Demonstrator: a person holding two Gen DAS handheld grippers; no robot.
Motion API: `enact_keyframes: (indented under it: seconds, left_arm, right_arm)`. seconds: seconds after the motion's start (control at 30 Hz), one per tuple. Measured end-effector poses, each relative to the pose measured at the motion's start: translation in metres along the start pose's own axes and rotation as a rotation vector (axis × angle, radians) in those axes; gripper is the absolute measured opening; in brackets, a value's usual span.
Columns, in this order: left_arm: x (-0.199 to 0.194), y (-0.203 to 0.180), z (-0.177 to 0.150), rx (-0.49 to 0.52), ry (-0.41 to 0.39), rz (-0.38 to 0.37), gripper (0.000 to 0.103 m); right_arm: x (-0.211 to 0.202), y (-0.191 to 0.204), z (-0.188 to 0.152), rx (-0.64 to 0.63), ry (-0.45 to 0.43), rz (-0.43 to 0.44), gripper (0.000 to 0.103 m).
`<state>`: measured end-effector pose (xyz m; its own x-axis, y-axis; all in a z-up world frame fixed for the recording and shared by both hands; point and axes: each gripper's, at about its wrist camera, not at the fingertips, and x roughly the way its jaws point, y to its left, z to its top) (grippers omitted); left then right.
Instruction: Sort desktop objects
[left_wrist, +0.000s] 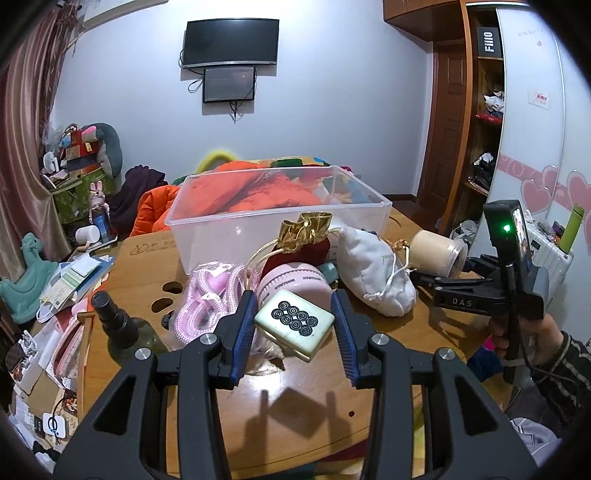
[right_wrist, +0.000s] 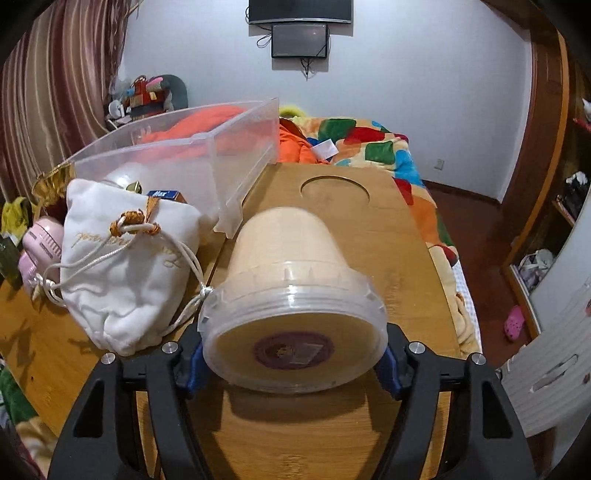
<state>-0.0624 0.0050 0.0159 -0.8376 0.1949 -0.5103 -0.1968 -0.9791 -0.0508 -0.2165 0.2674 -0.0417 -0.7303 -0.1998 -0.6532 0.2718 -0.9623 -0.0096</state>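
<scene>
In the lower centre of the left wrist view, the left gripper (left_wrist: 295, 325) has its blue-padded fingers (left_wrist: 245, 325) spread on either side of a pale green mahjong tile (left_wrist: 294, 322) marked with black rings; there is a gap at each pad, so the jaws stand open around the tile and are not clamping it. The tile sits tilted, one corner toward the camera, over the wooden table (left_wrist: 295, 413). Just behind it lies a pink round case (left_wrist: 291, 286), with a pink coiled cord (left_wrist: 210, 299) to its left and a dark glass bottle (left_wrist: 122, 325) at lower left. A red pouch with a gold top (left_wrist: 303, 240) and a white drawstring bag (left_wrist: 373, 273) lie in front of the clear plastic bin (left_wrist: 258, 221) at mid-frame.

At the right edge of that view the right gripper (left_wrist: 448, 280) meets a beige lidded cup (left_wrist: 437, 253) lying on its side. In the right wrist view the cup (right_wrist: 295, 295) fills the centre, clear lid toward the camera (a purple label on it), and the right gripper (right_wrist: 291, 369) has its blue pads pressed against the lid's two sides, gripping it. The white drawstring bag (right_wrist: 125, 273) lies just left of it, the bin (right_wrist: 184, 166) at upper left
</scene>
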Motion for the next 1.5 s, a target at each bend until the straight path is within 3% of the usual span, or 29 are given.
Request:
enact_keyframes:
  seconds: [0.63,1.0,1.37,1.5]
  left_arm:
    - [-0.006,0.006,0.032,-0.011,-0.052,-0.01,0.041]
    - [-0.013,0.025,0.072,0.044,-0.05,-0.021,0.041]
    - [-0.003,0.048,0.115,0.096,-0.026,-0.029,0.04]
    - [0.014,0.057,0.114,0.084,0.034,-0.047,0.041]
  right_arm:
    - [-0.057,0.013,0.031,0.03,-0.114,0.136,0.065]
    - [-0.087,0.039,0.068,-0.043,-0.175,0.202,0.065]
    - [-0.077,0.056,0.11,-0.095,-0.198,0.243,0.065]
    - [-0.061,0.059,0.124,-0.09,-0.181,0.26,0.065]
